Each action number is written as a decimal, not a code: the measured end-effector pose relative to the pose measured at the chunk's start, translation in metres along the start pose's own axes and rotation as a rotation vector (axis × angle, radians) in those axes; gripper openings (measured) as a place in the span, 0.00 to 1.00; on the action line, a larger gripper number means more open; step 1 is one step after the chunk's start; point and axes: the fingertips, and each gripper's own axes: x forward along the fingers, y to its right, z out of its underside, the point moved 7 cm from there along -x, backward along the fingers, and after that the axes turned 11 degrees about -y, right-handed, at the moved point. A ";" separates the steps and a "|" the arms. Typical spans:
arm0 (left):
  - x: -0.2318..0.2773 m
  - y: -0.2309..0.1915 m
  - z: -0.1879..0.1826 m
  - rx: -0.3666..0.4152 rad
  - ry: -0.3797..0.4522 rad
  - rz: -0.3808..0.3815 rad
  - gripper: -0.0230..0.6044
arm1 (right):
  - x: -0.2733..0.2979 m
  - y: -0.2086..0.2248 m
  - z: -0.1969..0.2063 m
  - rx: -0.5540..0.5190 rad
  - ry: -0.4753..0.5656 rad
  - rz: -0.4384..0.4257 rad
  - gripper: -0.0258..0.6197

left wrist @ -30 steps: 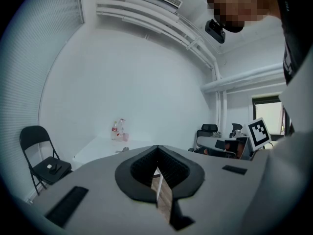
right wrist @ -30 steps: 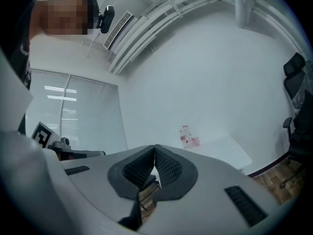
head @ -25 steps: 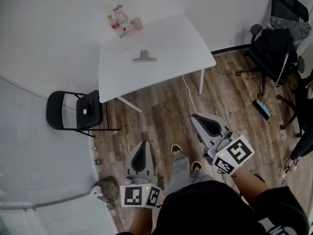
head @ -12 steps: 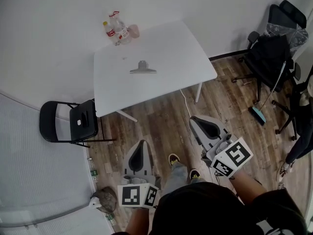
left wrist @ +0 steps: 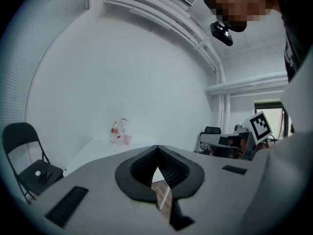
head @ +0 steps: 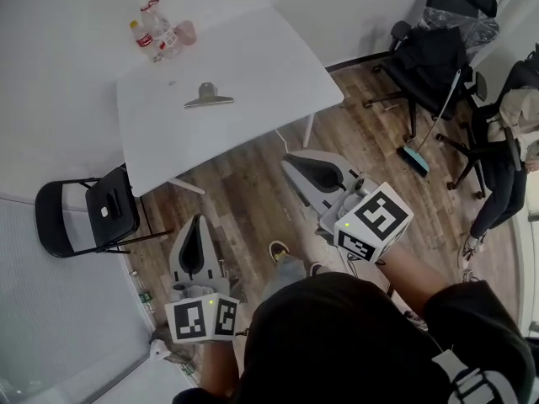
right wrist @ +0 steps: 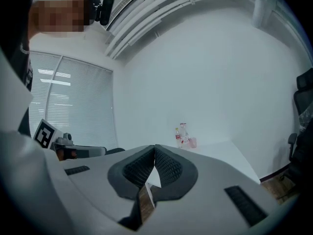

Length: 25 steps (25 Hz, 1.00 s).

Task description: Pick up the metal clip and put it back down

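Observation:
The metal clip (head: 208, 97) lies flat on the white table (head: 253, 66), far from both grippers. Over the wooden floor short of the table, my left gripper (head: 197, 221) is held low with its jaws shut and nothing between them. My right gripper (head: 290, 163) is nearer the table's front corner, also shut and holding nothing. In the left gripper view the left gripper (left wrist: 157, 148) has its pads meeting at the tip, with the table (left wrist: 93, 150) beyond. In the right gripper view the right gripper (right wrist: 155, 147) is shut too. Neither gripper view shows the clip.
Plastic bottles (head: 156, 34) and a pink cup (head: 185, 32) stand at the table's far left corner. A black folding chair (head: 88, 213) stands left of the table. Office chairs (head: 429, 53), a broom (head: 417, 156) and another person (head: 509, 141) are at the right.
The head view has swung, so the table and clip sit further left in the frame. Both grippers are further forward, the right one closer to the table's front corner. Both stay shut.

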 end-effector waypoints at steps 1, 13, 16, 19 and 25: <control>0.002 -0.005 0.000 0.000 -0.002 0.007 0.06 | 0.003 0.002 -0.002 -0.005 -0.007 0.001 0.07; 0.026 -0.055 0.001 -0.014 -0.015 0.034 0.06 | 0.043 -0.005 -0.018 -0.090 -0.049 0.022 0.07; 0.026 -0.057 0.003 -0.028 -0.010 0.038 0.06 | 0.041 -0.010 -0.016 -0.103 -0.050 0.026 0.07; 0.028 -0.057 -0.002 -0.014 -0.005 0.041 0.06 | 0.041 -0.005 -0.018 -0.083 -0.038 0.037 0.07; 0.040 -0.065 -0.005 -0.017 -0.016 0.037 0.06 | 0.051 0.003 -0.013 -0.042 -0.034 0.045 0.07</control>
